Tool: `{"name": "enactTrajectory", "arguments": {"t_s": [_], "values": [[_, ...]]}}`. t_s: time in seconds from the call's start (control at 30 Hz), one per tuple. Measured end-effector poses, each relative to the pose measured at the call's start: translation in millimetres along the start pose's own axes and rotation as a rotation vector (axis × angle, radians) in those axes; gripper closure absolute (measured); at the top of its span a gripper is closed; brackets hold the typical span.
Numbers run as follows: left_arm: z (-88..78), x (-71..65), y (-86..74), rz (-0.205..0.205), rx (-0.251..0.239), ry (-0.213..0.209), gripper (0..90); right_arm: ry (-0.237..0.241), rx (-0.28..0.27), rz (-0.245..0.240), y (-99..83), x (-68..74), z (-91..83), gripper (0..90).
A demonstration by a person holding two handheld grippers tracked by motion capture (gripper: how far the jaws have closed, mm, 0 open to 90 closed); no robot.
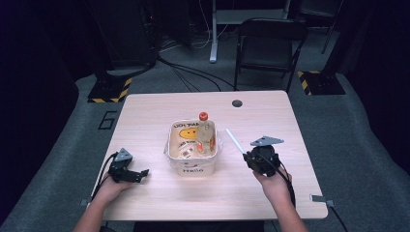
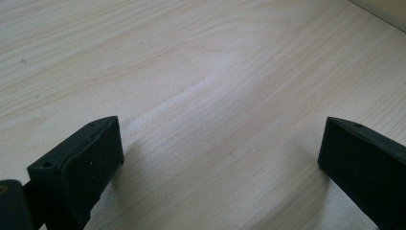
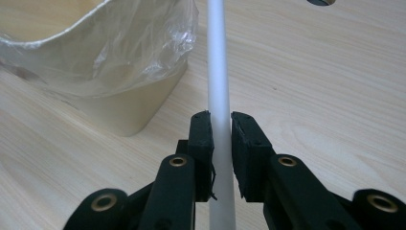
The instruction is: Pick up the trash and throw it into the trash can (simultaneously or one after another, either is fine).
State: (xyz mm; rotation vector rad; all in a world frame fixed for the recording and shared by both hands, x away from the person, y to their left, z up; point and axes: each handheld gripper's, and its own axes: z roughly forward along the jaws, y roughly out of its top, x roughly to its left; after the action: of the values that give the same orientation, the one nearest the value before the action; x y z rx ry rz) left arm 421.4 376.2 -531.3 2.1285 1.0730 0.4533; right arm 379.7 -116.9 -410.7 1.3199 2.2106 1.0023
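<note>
The wooden table (image 1: 145, 116) carried a cream bin (image 1: 192, 166) lined with clear plastic, set mid-table nearer the front edge. A clear bottle with an orange cap (image 1: 205, 130) stood in its far right corner. Toward the right edge, the right gripper (image 1: 249, 155) had its jaws clamped on a white straw (image 3: 218, 72) that pointed past the bin's corner. Near the front-left corner, the left gripper (image 1: 143, 172) rested with jaws wide apart, nothing between them.

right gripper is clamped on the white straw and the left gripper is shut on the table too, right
Not quite. The right gripper is indeed clamped on the white straw, but the left gripper is open: the left gripper view shows its jaws standing wide apart over bare table, with nothing between them.
</note>
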Motion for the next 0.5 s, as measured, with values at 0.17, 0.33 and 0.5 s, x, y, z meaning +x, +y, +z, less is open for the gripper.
{"name": "enactTrajectory", "arguments": {"t_s": [0.17,0.33,0.5], "values": [[0.0,0.0,0.0,0.0,0.0,0.0,1.4,0.009,0.0,-0.011,3.8,1.3,-6.8,78.2],[0.1,-0.3,-0.1,-0.005,-0.001,-0.001,1.4,0.028,-0.008,-0.029,7.0,3.5,-14.2,78.2],[0.0,0.0,0.0,0.0,0.0,0.0,1.4,0.038,-0.012,-0.037,9.0,6.7,-19.9,78.2]]}}
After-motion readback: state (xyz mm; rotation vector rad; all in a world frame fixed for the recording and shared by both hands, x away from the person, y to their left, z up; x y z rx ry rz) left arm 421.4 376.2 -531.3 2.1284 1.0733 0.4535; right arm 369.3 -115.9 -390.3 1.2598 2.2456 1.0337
